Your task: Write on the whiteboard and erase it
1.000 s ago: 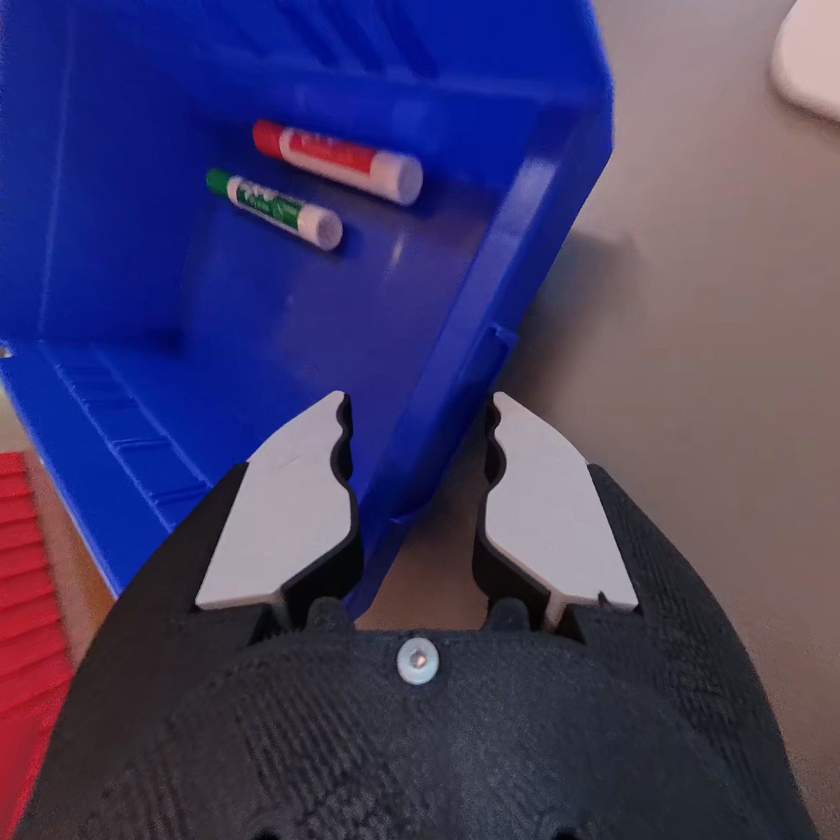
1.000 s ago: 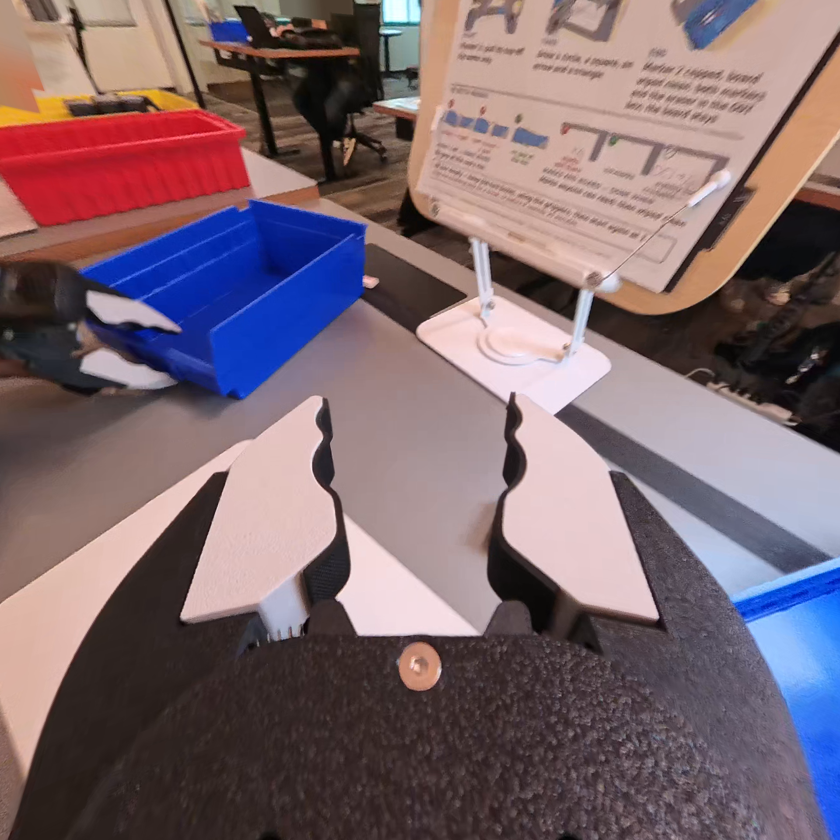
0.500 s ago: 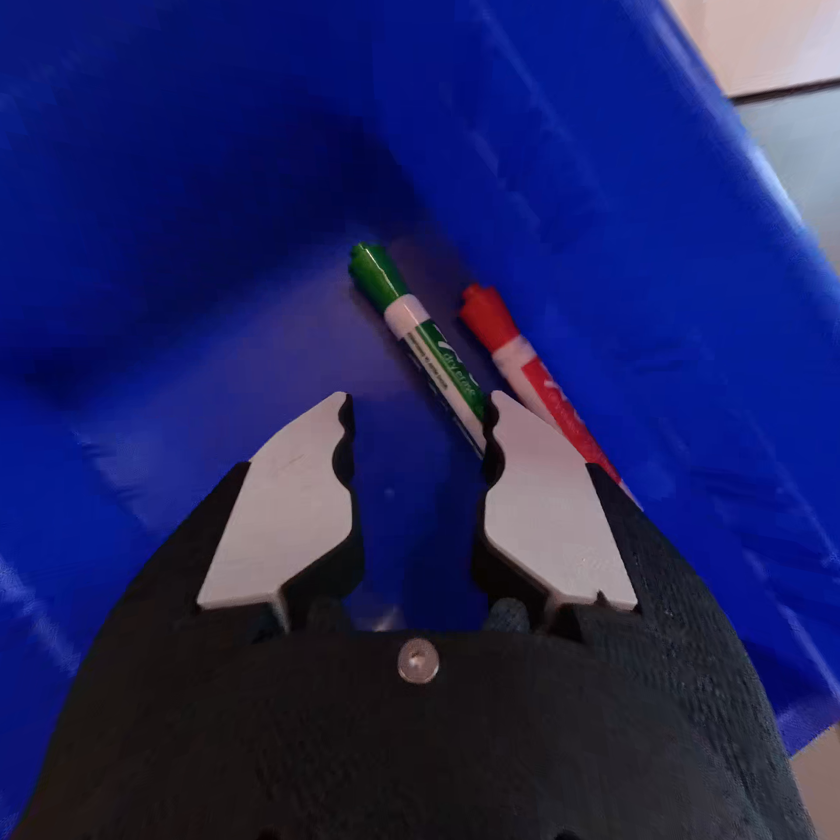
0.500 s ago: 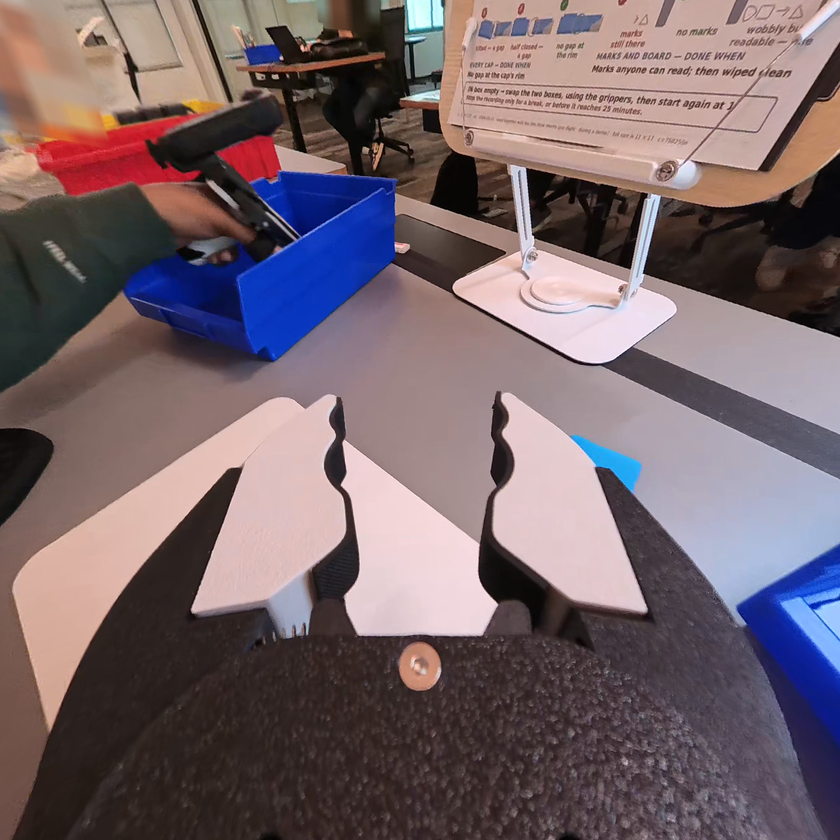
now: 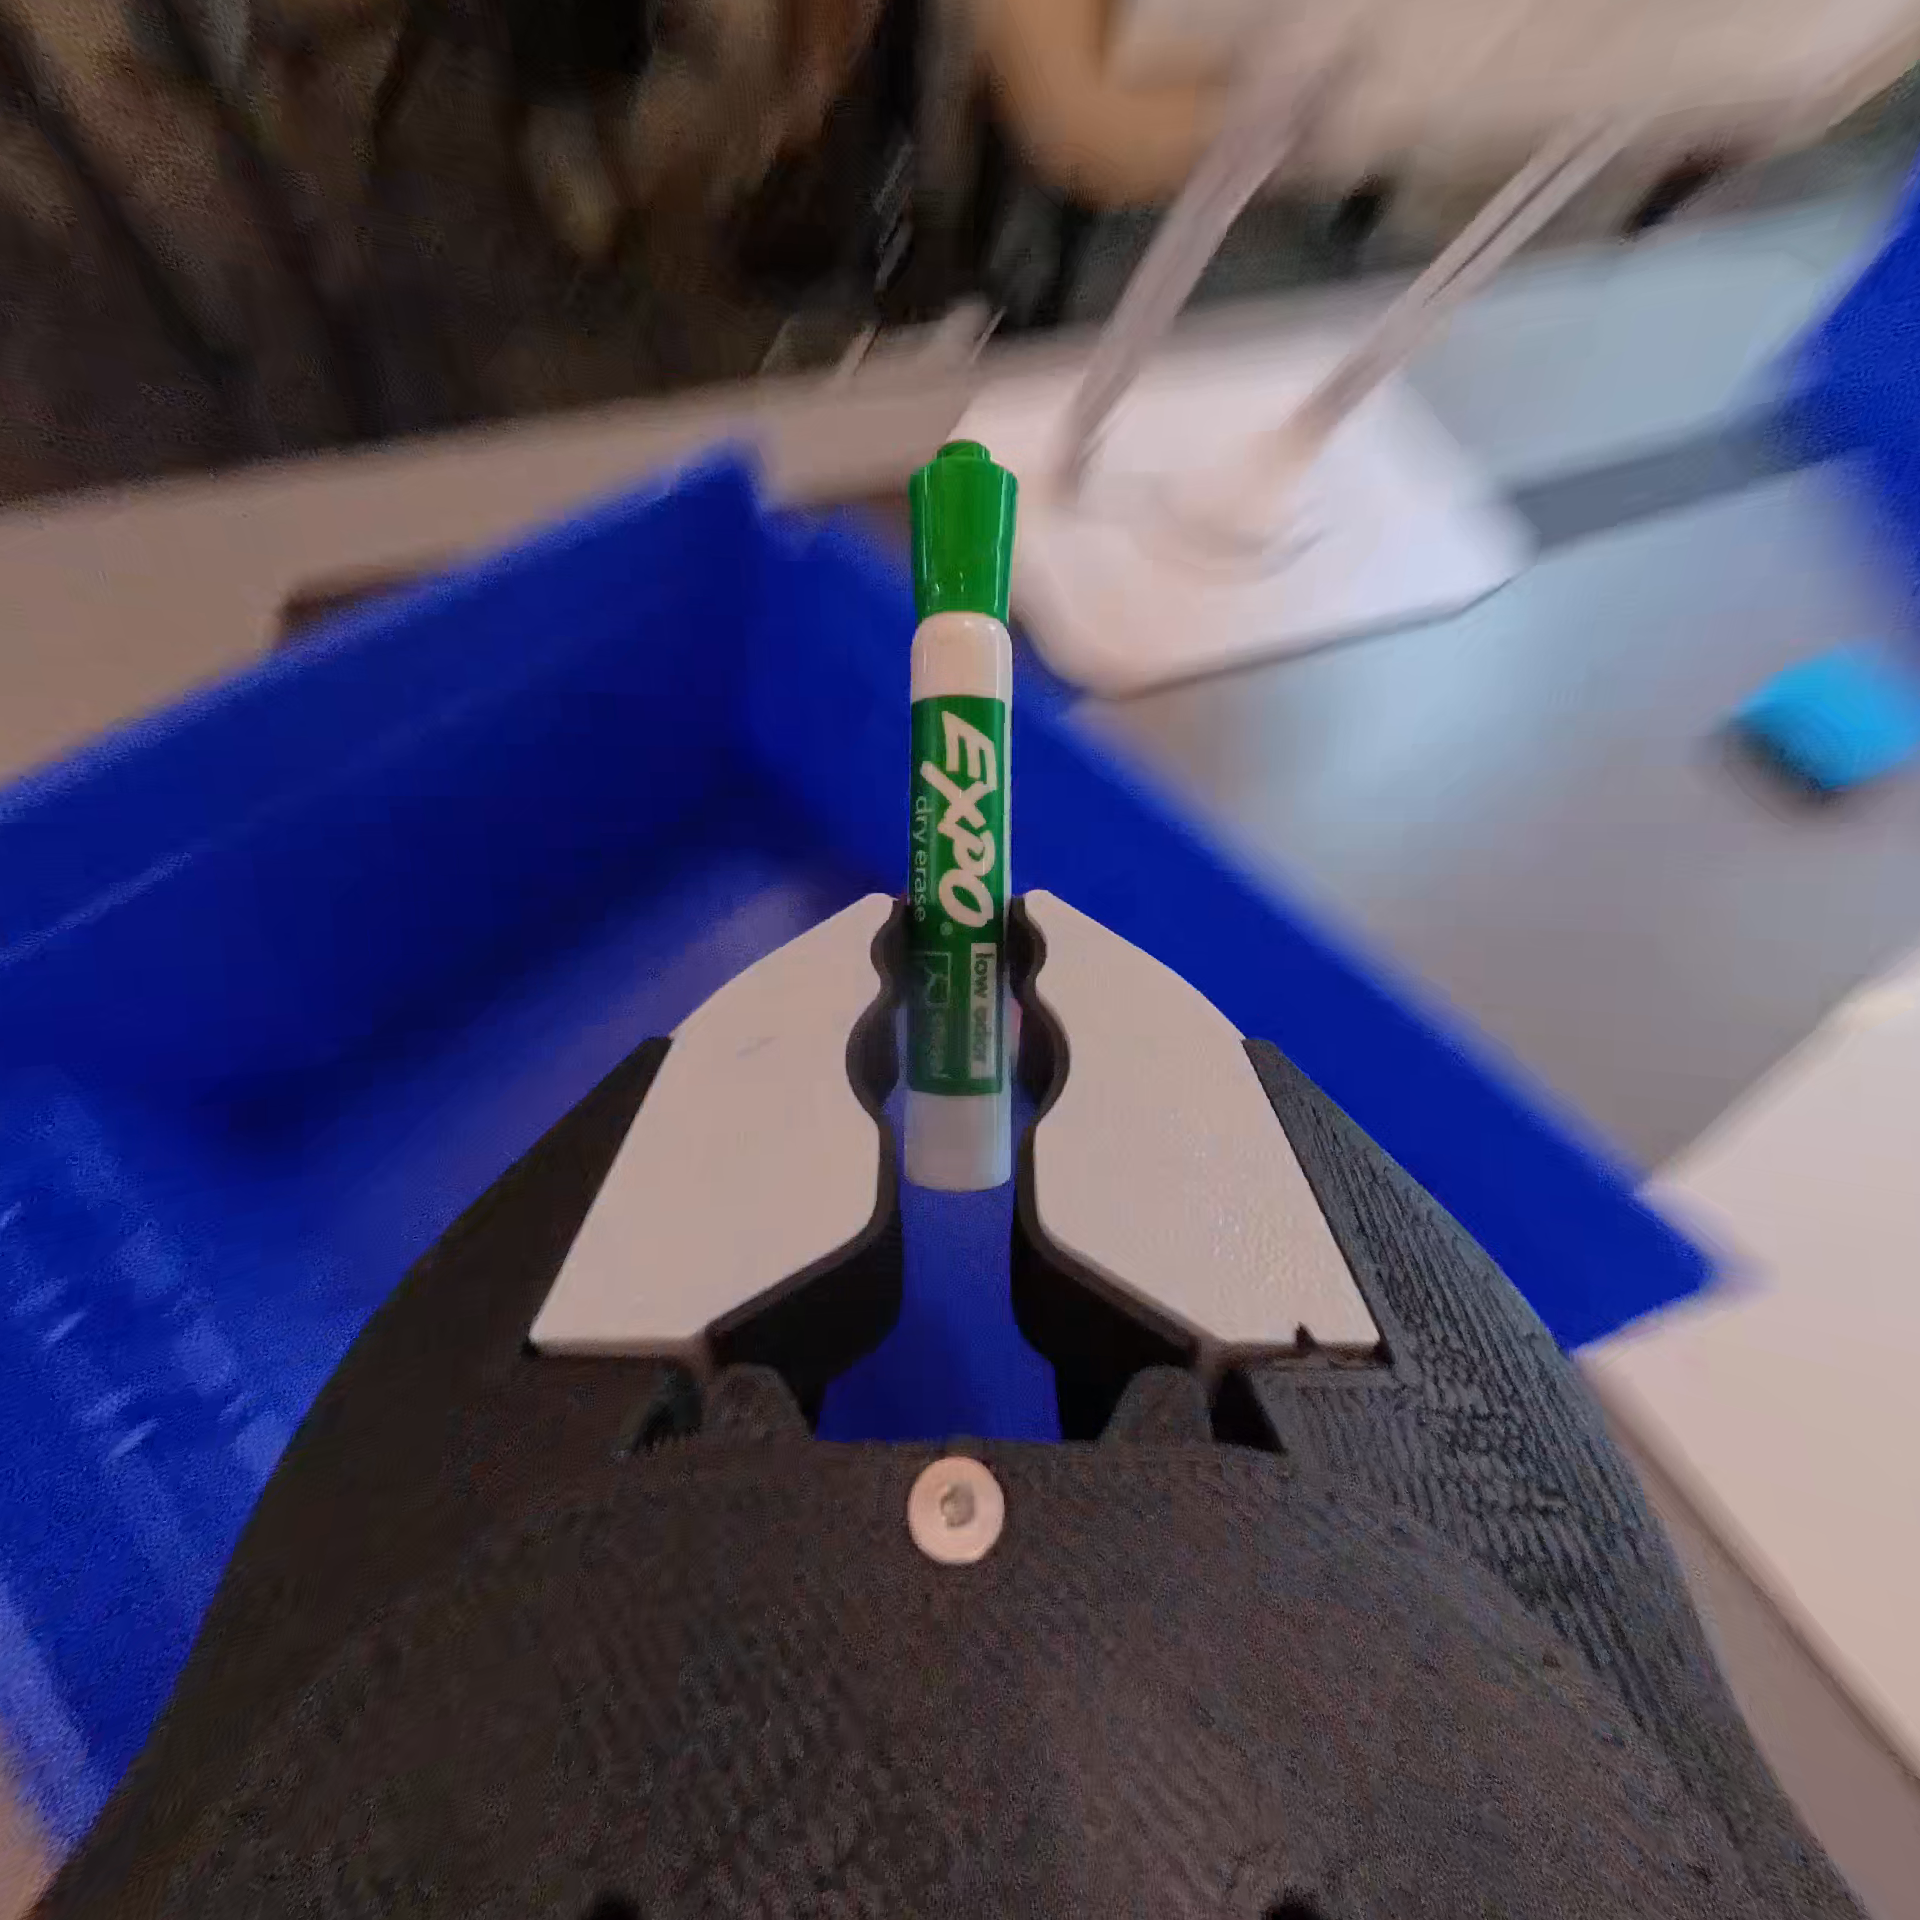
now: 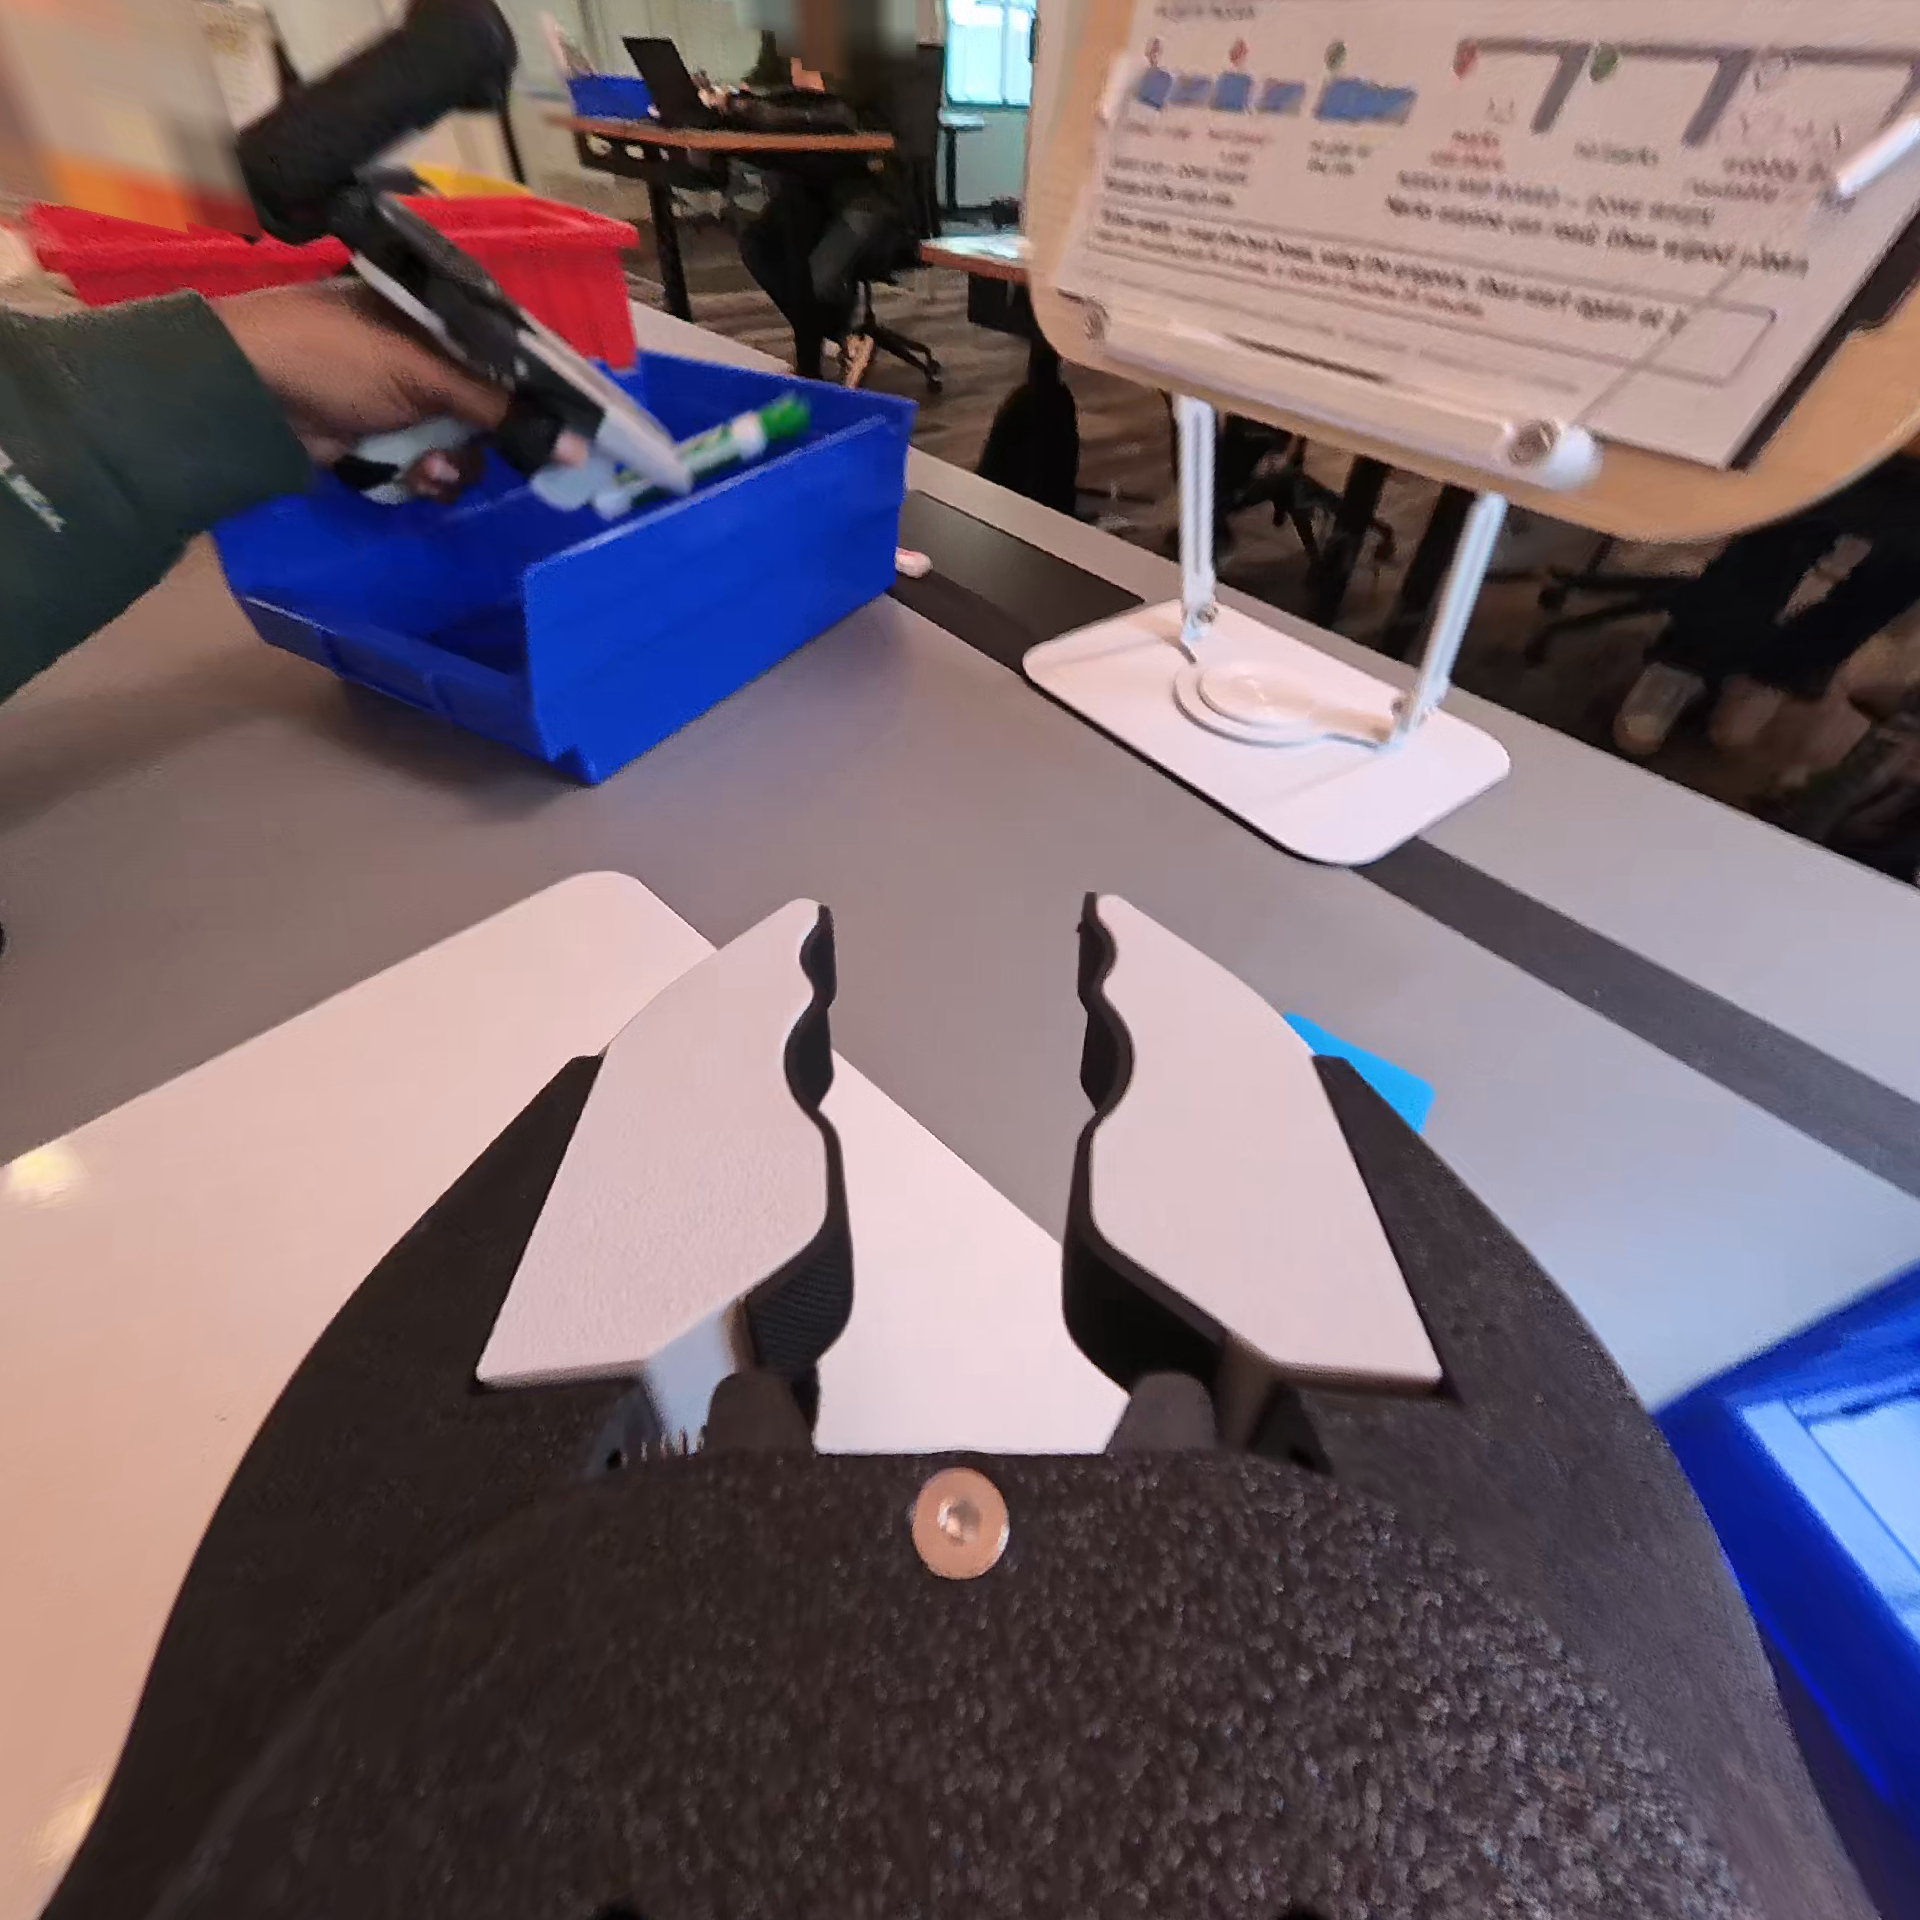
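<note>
My left gripper [image 5: 958, 916] is shut on a green dry-erase marker [image 5: 958, 790], capped, pointing forward along the fingers and held above the blue bin [image 5: 416, 883]. It also shows in the right wrist view [image 6: 634, 452], with the green marker [image 6: 748, 431] over the blue bin [image 6: 675, 623]. My right gripper [image 6: 951, 914] is open and empty, low over the white whiteboard [image 6: 260, 1195] lying flat on the grey table. A blue eraser [image 6: 1377, 1081] lies on the table, partly hidden behind my right finger. It also shows in the left wrist view [image 5: 1829, 727].
A white stand base [image 6: 1278, 727] carries a tilted instruction sheet [image 6: 1455, 208] at the far right. A red bin [image 6: 520, 249] stands behind the blue one. Another blue bin [image 6: 1818, 1507] is at the near right. A person's sleeve [image 6: 114, 447] reaches in from the left. The left gripper's tips are roughly 40 cm from the right gripper's.
My left gripper has shut on the green marker and lifted it out of the blue bin, tilting up. My right gripper has stayed open over the whiteboard.
</note>
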A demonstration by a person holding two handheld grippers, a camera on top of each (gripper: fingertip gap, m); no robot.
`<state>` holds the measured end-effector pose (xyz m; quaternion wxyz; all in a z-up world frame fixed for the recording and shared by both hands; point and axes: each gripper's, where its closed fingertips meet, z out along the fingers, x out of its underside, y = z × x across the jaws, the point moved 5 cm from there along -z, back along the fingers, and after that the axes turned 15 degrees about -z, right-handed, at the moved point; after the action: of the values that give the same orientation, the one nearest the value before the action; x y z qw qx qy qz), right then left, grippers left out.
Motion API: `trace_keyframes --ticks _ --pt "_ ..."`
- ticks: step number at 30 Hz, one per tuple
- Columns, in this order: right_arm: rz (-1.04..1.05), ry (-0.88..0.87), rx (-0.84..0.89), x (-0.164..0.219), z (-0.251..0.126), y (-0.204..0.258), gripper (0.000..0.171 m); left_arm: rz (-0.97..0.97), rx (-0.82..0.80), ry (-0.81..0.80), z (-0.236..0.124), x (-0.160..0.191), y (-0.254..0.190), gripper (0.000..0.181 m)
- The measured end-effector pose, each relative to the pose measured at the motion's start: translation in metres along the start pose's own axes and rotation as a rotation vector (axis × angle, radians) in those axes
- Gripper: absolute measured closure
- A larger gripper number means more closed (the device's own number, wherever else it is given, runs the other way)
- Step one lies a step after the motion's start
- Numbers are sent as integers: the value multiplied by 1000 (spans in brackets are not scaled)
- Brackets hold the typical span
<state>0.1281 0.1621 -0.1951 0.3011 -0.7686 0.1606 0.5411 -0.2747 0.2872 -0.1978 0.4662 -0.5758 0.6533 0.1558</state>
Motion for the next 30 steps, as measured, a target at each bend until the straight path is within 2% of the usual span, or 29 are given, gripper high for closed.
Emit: trace_keyframes --ticks 2,5,8,12,15,20,21,23,24,25,27,30 --pt "-25 -62 -33 -13 2 10 131 -44 335 -204 -37 -20 -54 162" --pt "-37 -171 -69 -45 11 26 131 -196 769 -392 -84 -36 -129 163" --pt "-231 -228 30 -88 19 45 125 -357 1087 -430 -105 -38 -191 162" --pt "-494 -309 208 -151 16 76 123 -443 1352 -366 -111 -25 -261 163" --pt "-509 -372 246 -179 5 85 125 -441 1414 -357 -112 -9 -290 163" --pt "-588 -362 263 -177 -7 82 127 -516 1447 -353 -111 5 -303 162" --pt "-626 -374 286 -177 -13 81 132 -533 1446 -383 -111 3 -300 162" --pt "-644 -440 409 -181 -33 70 162 -519 1429 -396 -111 3 -296 162" --pt "-637 -453 434 -182 -42 63 169 -517 1412 -412 -111 2 -294 162" --pt "-621 -440 415 -183 -46 58 163 -527 1401 -449 -112 1 -292 162" --pt "-614 -450 335 -182 -49 59 134 -518 1414 -451 -114 0 -295 162" --pt "-691 -441 292 -176 -40 69 126 -495 1446 -387 -113 7 -303 163"
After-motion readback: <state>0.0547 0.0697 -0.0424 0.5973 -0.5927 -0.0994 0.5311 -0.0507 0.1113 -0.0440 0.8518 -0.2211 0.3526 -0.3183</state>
